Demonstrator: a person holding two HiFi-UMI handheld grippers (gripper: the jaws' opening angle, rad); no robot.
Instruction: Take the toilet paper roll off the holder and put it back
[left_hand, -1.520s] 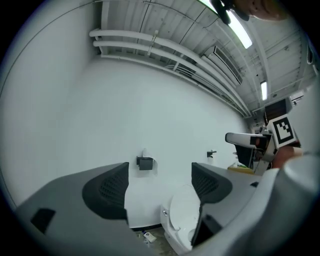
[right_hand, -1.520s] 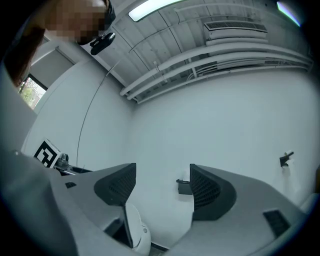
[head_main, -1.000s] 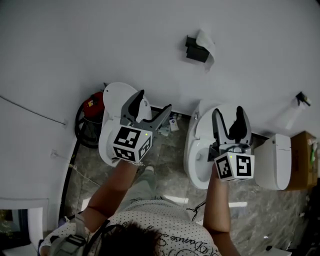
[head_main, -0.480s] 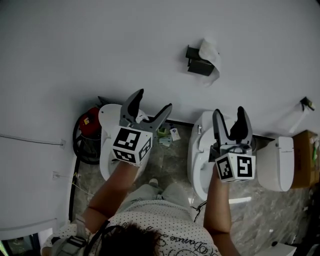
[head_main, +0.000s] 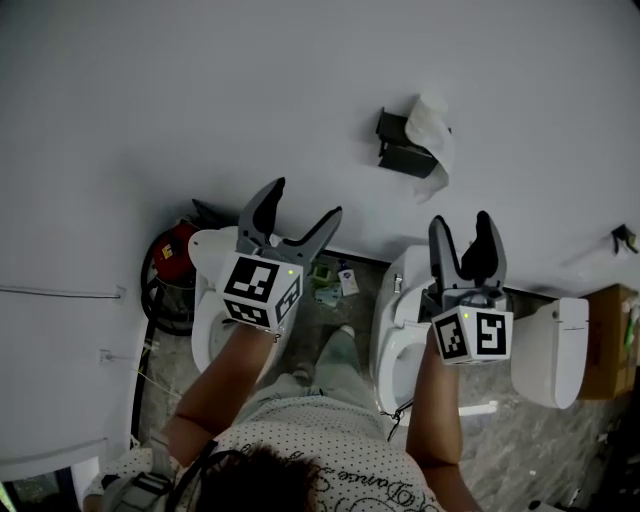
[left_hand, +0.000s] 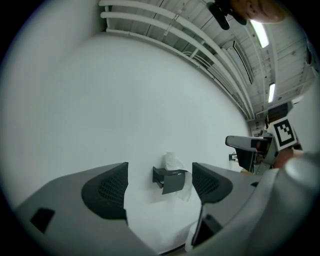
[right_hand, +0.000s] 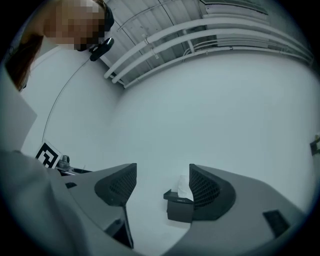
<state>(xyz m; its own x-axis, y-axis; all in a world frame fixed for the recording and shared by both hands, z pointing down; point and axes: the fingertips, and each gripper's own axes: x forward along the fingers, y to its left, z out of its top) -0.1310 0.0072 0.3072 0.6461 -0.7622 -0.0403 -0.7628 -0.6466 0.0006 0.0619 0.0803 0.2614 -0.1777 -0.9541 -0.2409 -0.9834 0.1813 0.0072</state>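
Note:
A black toilet paper holder (head_main: 403, 152) is fixed to the white wall, with the white toilet paper roll (head_main: 433, 128) sitting in it and a loose sheet hanging down. My left gripper (head_main: 305, 200) is held open below and left of it, well short of the wall. My right gripper (head_main: 462, 220) points up just below the holder; its jaws are closing with nothing between them. In the left gripper view the holder (left_hand: 170, 179) and paper (left_hand: 173, 161) show far off between the jaws. In the right gripper view the holder (right_hand: 180, 207) stands beside the right jaw.
Two white toilets (head_main: 205, 300) (head_main: 395, 335) stand on the grey stone floor below the grippers, with a tank (head_main: 550, 345) at right. A red object with a black hose (head_main: 172, 250) sits at left. A cardboard box (head_main: 605, 340) is at the far right.
The holder and roll have slid lower in the head view, closer to both grippers. The toilets have shifted down as well. Both grippers keep their pose.

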